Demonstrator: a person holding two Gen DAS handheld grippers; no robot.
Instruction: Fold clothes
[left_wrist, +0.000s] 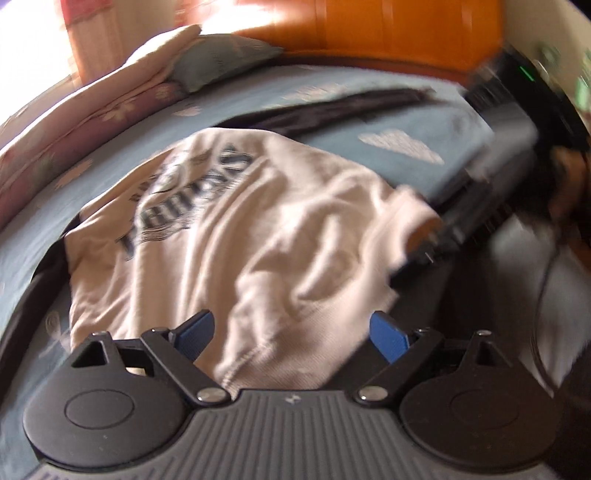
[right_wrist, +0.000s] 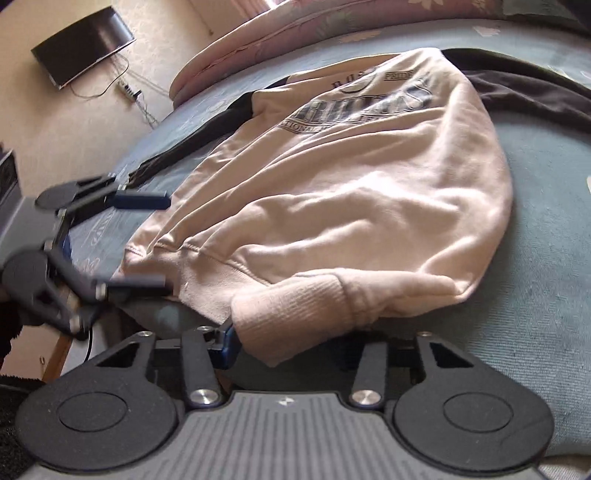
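Note:
A cream sweatshirt (left_wrist: 258, 229) with a dark printed logo lies spread on the blue bedsheet (right_wrist: 546, 258), chest up. My left gripper (left_wrist: 291, 332) stands open, its blue pads on either side of the ribbed hem without pressing it. The right wrist view shows that left gripper (right_wrist: 162, 243) at the hem's left corner. My right gripper (right_wrist: 291, 343) has the ribbed sleeve cuff (right_wrist: 291, 306) filling the space between its jaws. Its left pad touches the cuff; the fabric hides its right pad. In the left wrist view the right gripper (left_wrist: 424, 254) is blurred at the cuff.
A dark garment (right_wrist: 535, 92) lies under the sweatshirt and sticks out beyond it. A pink floral quilt (left_wrist: 74, 122) and a grey pillow (left_wrist: 221, 59) are piled at the bed's head by a wooden headboard (left_wrist: 388, 33). A television (right_wrist: 81, 44) hangs on the wall.

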